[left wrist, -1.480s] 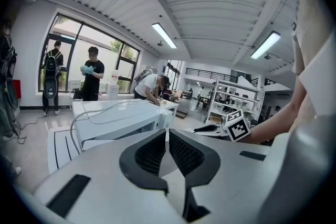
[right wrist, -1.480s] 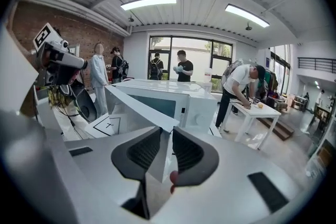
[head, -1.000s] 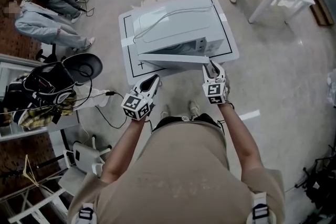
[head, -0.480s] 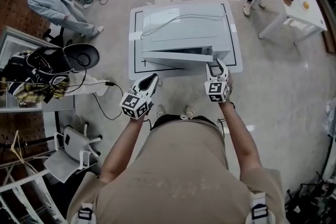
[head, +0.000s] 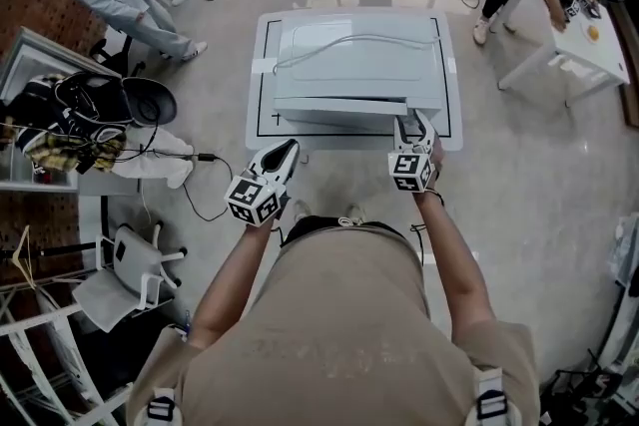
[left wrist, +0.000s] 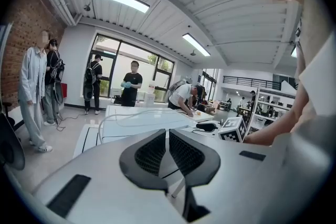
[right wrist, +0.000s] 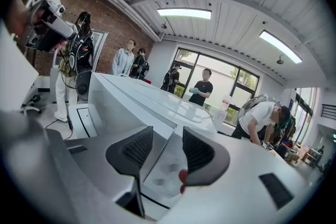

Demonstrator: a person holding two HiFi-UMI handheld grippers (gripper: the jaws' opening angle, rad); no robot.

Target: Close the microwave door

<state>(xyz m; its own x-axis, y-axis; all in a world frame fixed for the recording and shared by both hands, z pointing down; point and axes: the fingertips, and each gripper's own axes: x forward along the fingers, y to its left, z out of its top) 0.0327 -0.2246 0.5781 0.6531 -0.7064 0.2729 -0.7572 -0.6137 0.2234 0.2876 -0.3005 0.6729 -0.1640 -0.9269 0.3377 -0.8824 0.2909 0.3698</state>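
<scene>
Swung further closed, the white boxy microwave's door [head: 339, 106] needs a last push; right tongs [head: 412, 123] spread, left tongs [head: 288, 151] pressed together.

The microwave [head: 354, 65] is white; the table [head: 264, 100] white with a thin black outline; the floor [head: 539, 175] glossy pale grey; left tongs [head: 288, 152] and right tongs [head: 412, 123] bear black-and-white square-marker cubes, with black ribbed pads [right wrist: 137, 150].

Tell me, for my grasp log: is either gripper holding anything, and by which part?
Nothing is held. The right gripper, fingers apart, sits at the right edge of the microwave door without clamping it; the left gripper is shut and empty.
</scene>
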